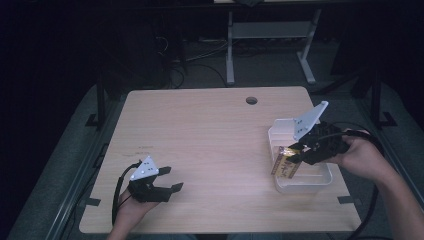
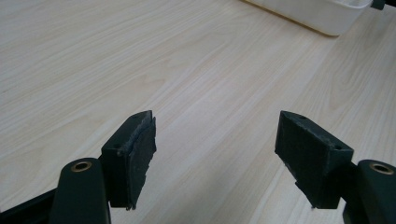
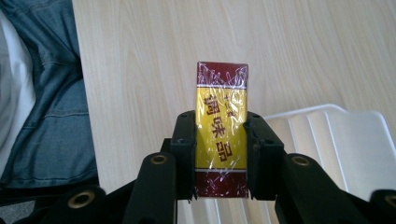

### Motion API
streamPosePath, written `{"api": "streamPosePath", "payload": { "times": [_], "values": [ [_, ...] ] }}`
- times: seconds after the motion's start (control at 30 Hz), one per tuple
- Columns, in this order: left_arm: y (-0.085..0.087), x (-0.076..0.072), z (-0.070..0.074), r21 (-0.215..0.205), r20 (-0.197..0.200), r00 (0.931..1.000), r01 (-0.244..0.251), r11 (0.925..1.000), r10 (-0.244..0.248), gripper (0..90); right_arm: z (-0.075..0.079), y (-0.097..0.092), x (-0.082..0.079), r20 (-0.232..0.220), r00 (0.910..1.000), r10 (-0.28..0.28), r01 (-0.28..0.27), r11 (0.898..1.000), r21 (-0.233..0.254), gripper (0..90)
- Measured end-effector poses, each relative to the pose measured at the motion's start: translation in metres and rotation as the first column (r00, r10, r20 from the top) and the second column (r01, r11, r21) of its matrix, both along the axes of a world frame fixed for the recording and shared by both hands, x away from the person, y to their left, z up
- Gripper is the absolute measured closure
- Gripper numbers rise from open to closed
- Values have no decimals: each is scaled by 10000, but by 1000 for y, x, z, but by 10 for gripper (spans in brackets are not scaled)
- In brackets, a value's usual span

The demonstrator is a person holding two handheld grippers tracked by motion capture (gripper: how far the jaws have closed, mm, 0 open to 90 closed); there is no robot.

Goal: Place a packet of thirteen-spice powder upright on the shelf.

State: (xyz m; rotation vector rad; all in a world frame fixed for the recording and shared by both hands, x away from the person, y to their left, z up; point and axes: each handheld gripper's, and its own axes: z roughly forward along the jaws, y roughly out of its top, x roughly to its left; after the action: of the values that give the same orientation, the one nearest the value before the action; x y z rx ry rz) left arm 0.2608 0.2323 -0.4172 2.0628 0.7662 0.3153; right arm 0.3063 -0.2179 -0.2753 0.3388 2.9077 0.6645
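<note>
1. The desk (image 1: 210, 150) is the biggest thing here. It is pale wood, and most of its top is bare. It has a round hole (image 1: 251, 100) near the far edge.
2. A white tub (image 1: 320, 180) sits on the right side of the desk, close to the edge. It is open on top, so things can go in or come out easily.
3. The right tongs (image 1: 296, 153) are over the tub, held in the person's right hand (image 1: 362, 157). They are squeezed tight on a little box, one jaw on each long side. Holding it by its sides keeps it from slipping.
4. The left tongs (image 1: 170, 179) sit low by the near edge of the desk, on the left. Their jaws are apart and nothing is between them. I think they wait there so they stay out of the way.
5. The little box (image 3: 221, 130) is yellow with dark red ends and shiny wrap. It hangs in the air above the left rim of the tub, not lying in it. From above the box looks small and dim, so I cannot tell if it is going in or coming out.
</note>
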Motion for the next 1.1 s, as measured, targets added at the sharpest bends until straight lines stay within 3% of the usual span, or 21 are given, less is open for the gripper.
{"api": "streamPosePath", "payload": {
  "times": [0.47,1.1],
  "values": [
    [0,1,-1,20,-20,10000,-26,10000,26,283,-3,-27,-5,-107,9997,-236,235,9997,-96,676],
    [1,2,0,-132,-50,10000,-29,9999,28,283,-12,-33,-4,-437,9984,363,-369,9993,-113,673]
  ]
}}
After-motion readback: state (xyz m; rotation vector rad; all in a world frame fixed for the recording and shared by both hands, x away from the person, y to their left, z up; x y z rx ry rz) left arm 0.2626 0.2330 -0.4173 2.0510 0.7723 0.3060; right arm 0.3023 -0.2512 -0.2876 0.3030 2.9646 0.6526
